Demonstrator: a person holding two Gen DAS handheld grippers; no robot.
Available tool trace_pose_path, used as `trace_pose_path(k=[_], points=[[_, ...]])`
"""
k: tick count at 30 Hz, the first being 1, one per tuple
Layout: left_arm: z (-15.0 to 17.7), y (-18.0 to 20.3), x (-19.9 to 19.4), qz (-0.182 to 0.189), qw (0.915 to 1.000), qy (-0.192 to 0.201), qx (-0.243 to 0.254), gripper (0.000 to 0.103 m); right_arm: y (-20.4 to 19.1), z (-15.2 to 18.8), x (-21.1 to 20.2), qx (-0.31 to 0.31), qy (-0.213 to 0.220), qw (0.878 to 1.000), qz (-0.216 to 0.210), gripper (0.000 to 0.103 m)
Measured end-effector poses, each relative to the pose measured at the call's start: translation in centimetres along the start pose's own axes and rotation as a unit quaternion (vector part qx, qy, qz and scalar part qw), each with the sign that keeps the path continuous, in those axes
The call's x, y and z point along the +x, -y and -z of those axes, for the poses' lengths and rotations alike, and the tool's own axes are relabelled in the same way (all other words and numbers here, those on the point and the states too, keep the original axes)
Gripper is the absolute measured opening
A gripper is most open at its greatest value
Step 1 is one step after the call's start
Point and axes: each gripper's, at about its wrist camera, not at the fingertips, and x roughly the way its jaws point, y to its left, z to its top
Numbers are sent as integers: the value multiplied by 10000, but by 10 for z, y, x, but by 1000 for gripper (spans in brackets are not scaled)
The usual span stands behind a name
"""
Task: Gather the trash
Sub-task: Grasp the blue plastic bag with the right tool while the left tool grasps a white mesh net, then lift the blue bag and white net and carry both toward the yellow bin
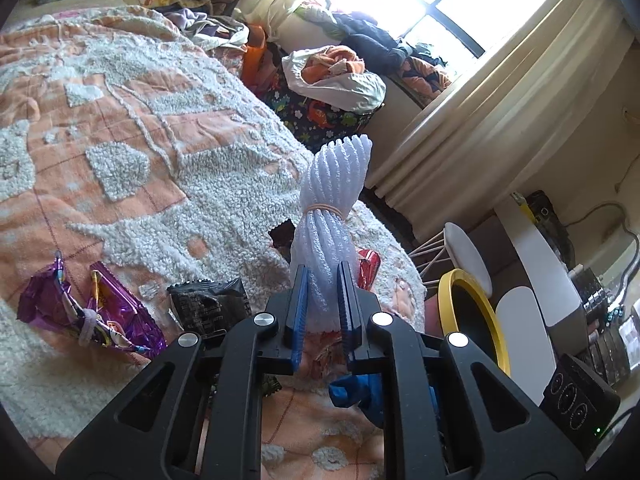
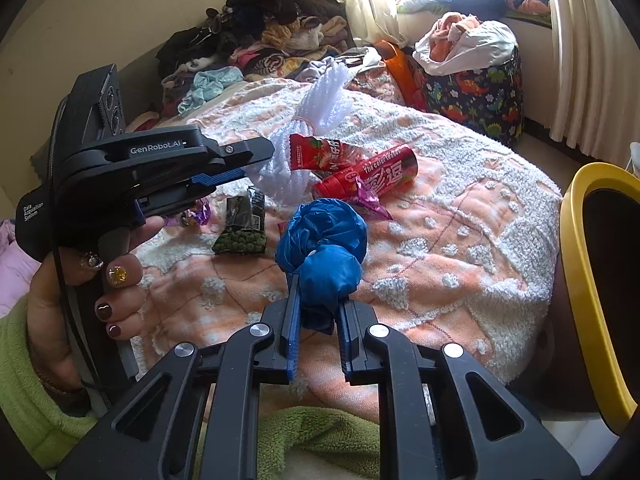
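Left wrist view, left to right: a purple foil wrapper (image 1: 86, 316) lies crumpled at lower left of the frame on the orange-and-white bedspread (image 1: 132, 152); just right of it a black snack packet (image 1: 210, 306). Centre frame, the left gripper (image 1: 323, 280) is clamped on a white foam net bundle (image 1: 332, 216), tied at its waist with a rubber band, standing upright between the blue pads. A red wrapper (image 1: 369, 270) peeks out right of the bundle. At lower right of the frame, a yellow-rimmed bin (image 1: 472, 316), beside the bed edge. Right wrist view, left to right: the left gripper (image 2: 256, 160) appears at left of frame, held in a hand (image 2: 80, 280) with painted nails, the foam net in its grip. A green-pea packet (image 2: 242, 228) lies centre-left on the bedspread; above centre, a red tube (image 2: 368, 174) and a red strawberry wrapper (image 2: 314, 152) touching it. Centre frame, the right gripper (image 2: 317, 304) is closed on a knotted blue plastic bag (image 2: 324, 240). The bin's yellow rim (image 2: 580, 280) shows at right edge.
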Motion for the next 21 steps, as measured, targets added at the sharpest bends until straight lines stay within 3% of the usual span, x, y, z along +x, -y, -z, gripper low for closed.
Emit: trace_pose_path(k=[10, 13, 21], points=[[-14, 16, -25, -56, 9985, 474, 249, 9, -3, -8, -20, -22, 253, 9997, -44, 15], [-16, 24, -30, -299, 9963, 580, 552, 9, -2, -10, -26, -1, 323, 9995, -49, 15], [-19, 29, -45, -179, 9954, 739, 581, 9, 4, -15, -43, 87, 558, 9984, -16, 15]])
